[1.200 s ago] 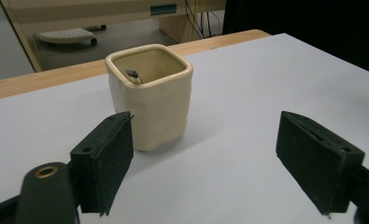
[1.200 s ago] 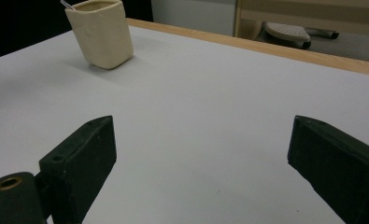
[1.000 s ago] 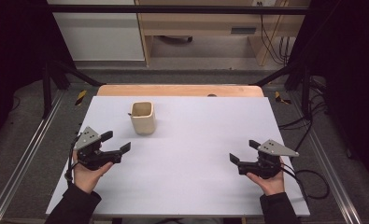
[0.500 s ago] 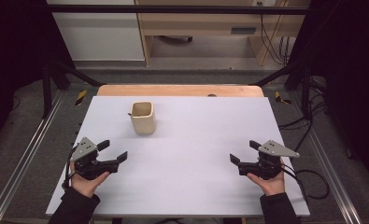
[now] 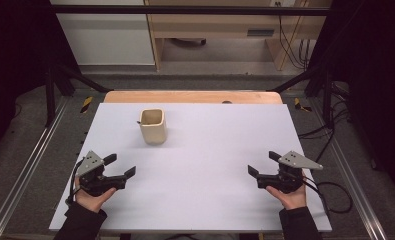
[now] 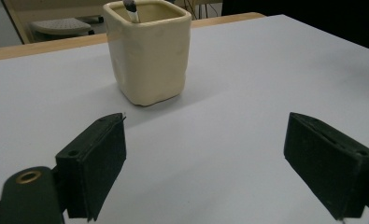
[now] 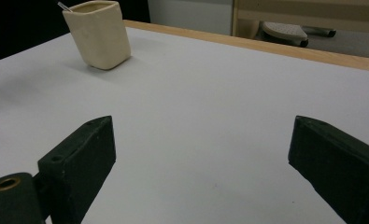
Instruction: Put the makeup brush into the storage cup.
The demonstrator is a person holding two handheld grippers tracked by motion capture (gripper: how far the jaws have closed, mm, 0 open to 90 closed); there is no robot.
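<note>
We idle both hands low, left gripper (image 5: 119,167) and right gripper (image 5: 263,164) released; at twelve o'clock the cream cup (image 5: 152,125) holds perhaps a pen (image 6: 130,10); next, reach.

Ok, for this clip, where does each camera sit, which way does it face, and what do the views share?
High view: above the person's side, facing forward and down on the table; both hands, left tool and right tool show.
Left gripper view: rides the left tool, jaws apart, facing the cup.
Right gripper view: rides the right tool, jaws apart, cup farther off.
All three share the cup, a thin stick inside.
</note>
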